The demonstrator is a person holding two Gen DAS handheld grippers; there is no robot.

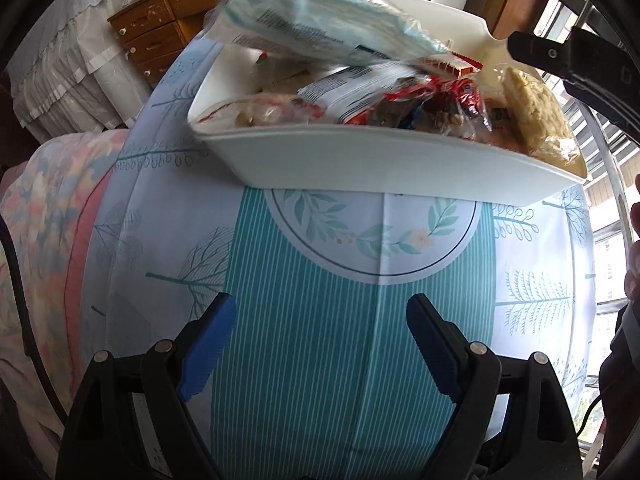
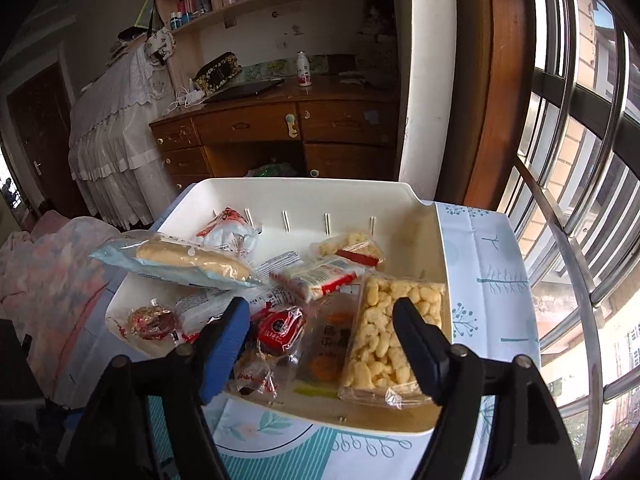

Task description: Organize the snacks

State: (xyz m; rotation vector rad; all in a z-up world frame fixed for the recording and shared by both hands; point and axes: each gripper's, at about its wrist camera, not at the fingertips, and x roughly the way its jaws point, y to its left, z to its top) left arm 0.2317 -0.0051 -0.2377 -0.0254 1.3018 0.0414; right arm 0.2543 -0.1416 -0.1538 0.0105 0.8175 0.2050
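Over the tablecloth, left gripper (image 1: 320, 344): fingers apart, nothing between; I see only striped teal cloth below.
Long bread roll in pale blue wrapper (image 2: 188, 264): risk, it overhangs the left rim of the white plastic bin (image 2: 400, 196) and could slide out.
Right gripper (image 2: 320, 332): fingers apart over the bin, empty.
Clear bag of yellow puffs (image 2: 392, 336): near edge crowded; a nudge could tip it.
Hidden: bin floor under the pile; labels unreadable.

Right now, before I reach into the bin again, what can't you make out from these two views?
- Left wrist view: the pale blue packet is motion-blurred, so its print is unreadable.
- Left wrist view: the white bin shows its near wall; the floor is hidden by snacks.
- Right wrist view: the orange-print packet is partly hidden under the puffed-snack bag.
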